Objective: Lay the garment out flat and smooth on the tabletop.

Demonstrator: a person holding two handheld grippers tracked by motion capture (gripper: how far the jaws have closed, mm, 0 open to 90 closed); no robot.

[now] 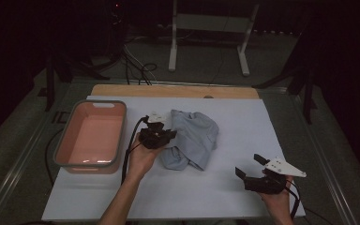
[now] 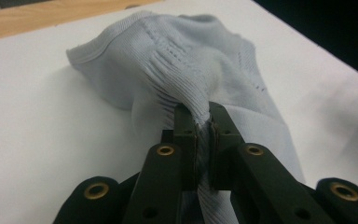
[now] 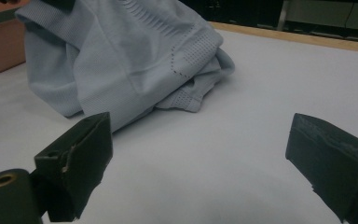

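Note:
A crumpled light blue garment (image 1: 192, 138) lies in the middle of the white table top (image 1: 243, 122). My left gripper (image 1: 165, 136) is at the garment's left edge, shut on a pinched fold of its ribbed fabric (image 2: 186, 93), which stretches up from the jaws (image 2: 204, 128). My right gripper (image 1: 248, 165) rests near the table's front right, open, with nothing between its jaws (image 3: 200, 154). In the right gripper view the garment (image 3: 121, 60) sits beyond the jaws, well apart from them.
A pink tub with a grey rim (image 1: 117, 140) stands at the table's left, close beside my left hand; its corner shows as (image 3: 0, 46). A wooden strip (image 1: 173, 90) runs along the far edge. A white stand (image 1: 211, 28) is on the floor behind.

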